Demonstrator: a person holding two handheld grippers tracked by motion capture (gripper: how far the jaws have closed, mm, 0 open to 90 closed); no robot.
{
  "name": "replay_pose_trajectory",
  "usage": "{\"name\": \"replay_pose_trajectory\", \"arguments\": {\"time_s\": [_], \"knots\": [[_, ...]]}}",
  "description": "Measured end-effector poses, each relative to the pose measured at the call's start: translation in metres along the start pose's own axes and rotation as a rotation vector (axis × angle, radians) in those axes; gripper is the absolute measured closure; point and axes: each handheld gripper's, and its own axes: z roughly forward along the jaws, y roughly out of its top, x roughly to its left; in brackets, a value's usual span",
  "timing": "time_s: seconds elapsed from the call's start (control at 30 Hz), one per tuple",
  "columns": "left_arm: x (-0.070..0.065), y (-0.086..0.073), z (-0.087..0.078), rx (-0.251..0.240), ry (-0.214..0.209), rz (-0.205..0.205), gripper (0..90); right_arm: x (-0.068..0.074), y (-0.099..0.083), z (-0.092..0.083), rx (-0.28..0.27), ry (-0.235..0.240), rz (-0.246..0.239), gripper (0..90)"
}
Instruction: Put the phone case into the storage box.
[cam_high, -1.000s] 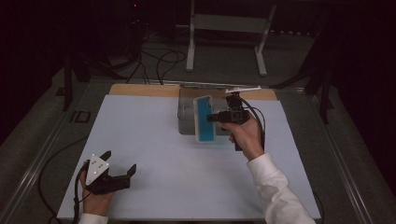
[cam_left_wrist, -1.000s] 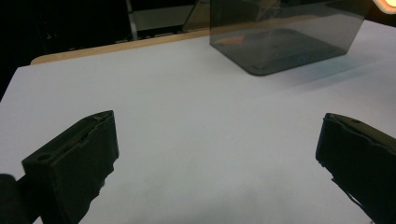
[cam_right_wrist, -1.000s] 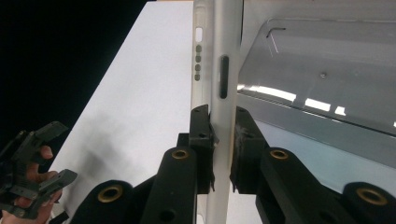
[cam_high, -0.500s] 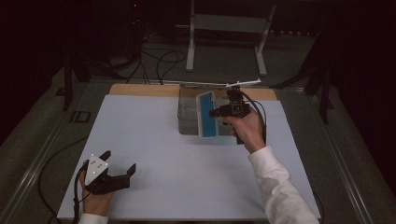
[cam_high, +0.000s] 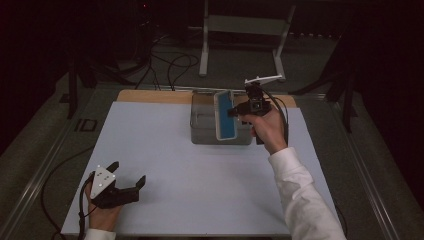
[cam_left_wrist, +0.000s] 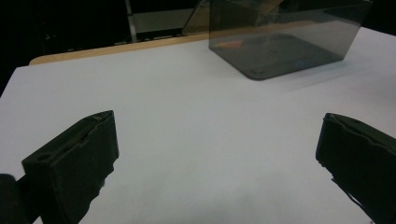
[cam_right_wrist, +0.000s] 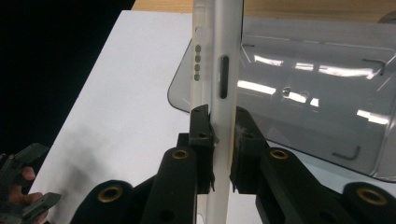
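High view: a blue tablet (cam_high: 224, 115) in a pale case is being held upright on its edge by the right gripper (cam_high: 240, 111), over the right half of a smoky clear plastic bin (cam_high: 200, 131) standing at the far middle of the white counter (cam_high: 200, 200). Compared with a second ago, the tablet is being carried higher and further back: then it was leaning low across the bin's front wall, and now it is being lifted so that most of it is seen above the bin. The bin itself is not being shifted. Judged from this, the tablet is either being drawn out of the bin or being lined up for lowering into it; which of the two cannot be told. The left gripper (cam_high: 127, 176) is being rested at the near left corner of the counter, well apart from the bin, unchanged in place.

Left gripper view: the two black jaws are being held wide open with nothing between them, above bare counter, and the bin (cam_left_wrist: 280, 42) is being seen far ahead.

Right gripper view: the jaws are being pressed closed on the tablet's thin white edge (cam_right_wrist: 219, 70), which is being held vertical, with the bin (cam_right_wrist: 317, 107) behind it.
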Motion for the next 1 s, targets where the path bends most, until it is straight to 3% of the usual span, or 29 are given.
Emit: {"name": "replay_pose_trajectory", "arguments": {"time_s": [0.53,1.0], "knots": [[0.0,0.0,0.0,0.0,-0.001,0.002,0.1,-0.002,0.018,0.003,0.019,-0.036,0.014,81.9],[-0.001,0.001,0.001,0.002,0.0,0.013,0.1,-0.014,0.031,0.005,0.029,-0.084,0.058,81.9]]}}
